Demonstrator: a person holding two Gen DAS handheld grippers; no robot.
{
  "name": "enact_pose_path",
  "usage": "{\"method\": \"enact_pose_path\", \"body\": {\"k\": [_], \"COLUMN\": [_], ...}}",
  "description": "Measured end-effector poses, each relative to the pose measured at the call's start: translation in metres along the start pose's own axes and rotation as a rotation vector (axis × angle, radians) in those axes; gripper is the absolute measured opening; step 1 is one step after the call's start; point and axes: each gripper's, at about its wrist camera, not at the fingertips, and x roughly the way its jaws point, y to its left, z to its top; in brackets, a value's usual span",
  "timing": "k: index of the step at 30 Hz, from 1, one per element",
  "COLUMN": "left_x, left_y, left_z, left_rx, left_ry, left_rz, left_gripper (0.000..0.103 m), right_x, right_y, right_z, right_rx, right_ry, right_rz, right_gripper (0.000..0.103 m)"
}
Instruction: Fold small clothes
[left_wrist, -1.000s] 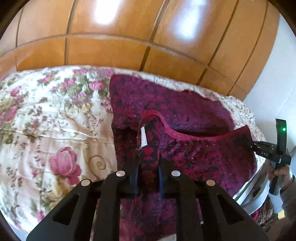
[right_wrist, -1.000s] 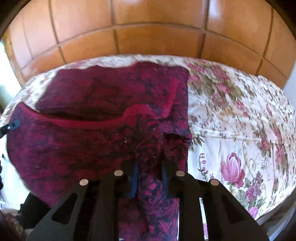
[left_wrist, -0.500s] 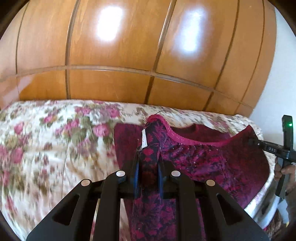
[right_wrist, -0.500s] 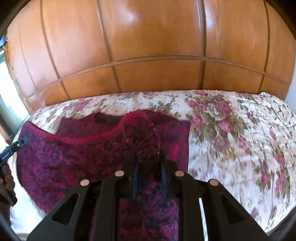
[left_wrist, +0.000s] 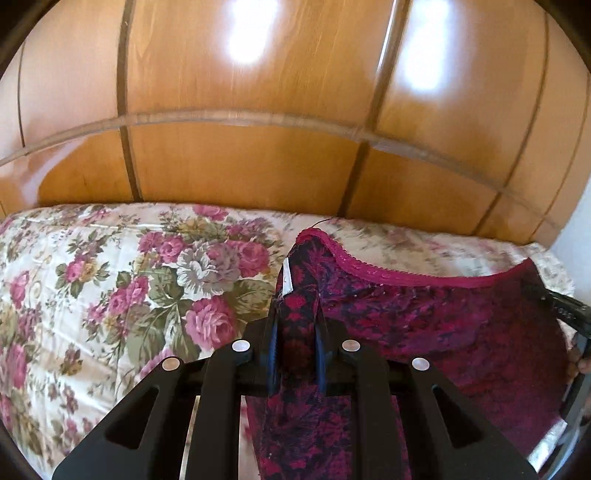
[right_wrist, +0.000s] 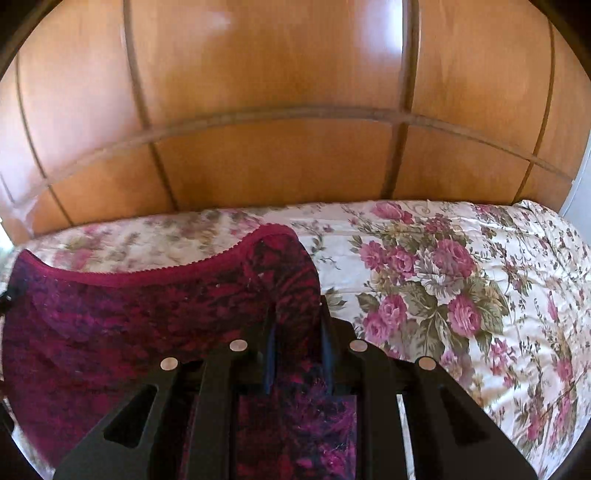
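A small dark red and magenta patterned garment with a scalloped pink edge hangs stretched between both grippers above the flowered bedspread. My left gripper is shut on one bunched corner of it, where a white label shows. My right gripper is shut on the other corner of the garment. In the left wrist view the right gripper shows at the far right edge, holding the cloth's other end. The cloth below my fingers is hidden.
A glossy wooden panelled headboard or wardrobe rises behind the bed. The flowered bedspread stretches wide to either side. A pale wall shows at the right. A person's hand holds the right gripper.
Both grippers have lifted the garment's near edge off the bed and carried it toward the wooden panel. The back half that lay flat is now hidden behind the raised cloth.
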Motion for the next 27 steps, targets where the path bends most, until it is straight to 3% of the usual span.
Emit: {"method": "enact_pose_path", "body": {"k": [4, 8, 10, 11, 12, 13, 19, 23, 27], "left_x": [0.049, 0.046, 0.034, 0.025, 0.015, 0.006, -0.036, -0.064, -0.075], "left_y": [0.009, 0.017, 0.022, 0.023, 0.027, 0.030, 0.054, 0.063, 0.059], "left_z": [-0.011, -0.014, -0.016, -0.018, -0.022, -0.028, -0.089, -0.135, -0.167], "left_rx": [-0.025, -0.067, -0.092, -0.104, -0.122, -0.140, -0.253, -0.327, -0.355], "left_ry": [0.134, 0.130, 0.119, 0.110, 0.099, 0.086, 0.106, 0.105, 0.127], "left_rz": [0.020, -0.023, -0.047, -0.055, -0.048, -0.059, -0.194, -0.265, -0.319], "left_gripper": [0.017, 0.023, 0.033, 0.041, 0.059, 0.063, 0.069, 0.070, 0.070], "right_x": [0.041, 0.043, 0.036, 0.030, 0.021, 0.015, -0.034, -0.061, -0.075], "right_y": [-0.007, -0.012, -0.018, -0.021, -0.026, -0.028, -0.053, -0.071, -0.075], "right_z": [-0.010, -0.013, -0.014, -0.014, -0.017, -0.019, -0.070, -0.115, -0.160], "right_rx": [0.018, 0.037, 0.057, 0.067, 0.080, 0.086, 0.157, 0.242, 0.268], "right_ry": [0.103, 0.118, 0.113, 0.107, 0.100, 0.096, 0.089, 0.108, 0.140], "right_rz": [-0.029, -0.021, -0.018, -0.005, 0.013, 0.022, 0.141, 0.263, 0.320], "right_gripper": [0.022, 0.033, 0.053, 0.054, 0.057, 0.064, 0.079, 0.081, 0.080]}}
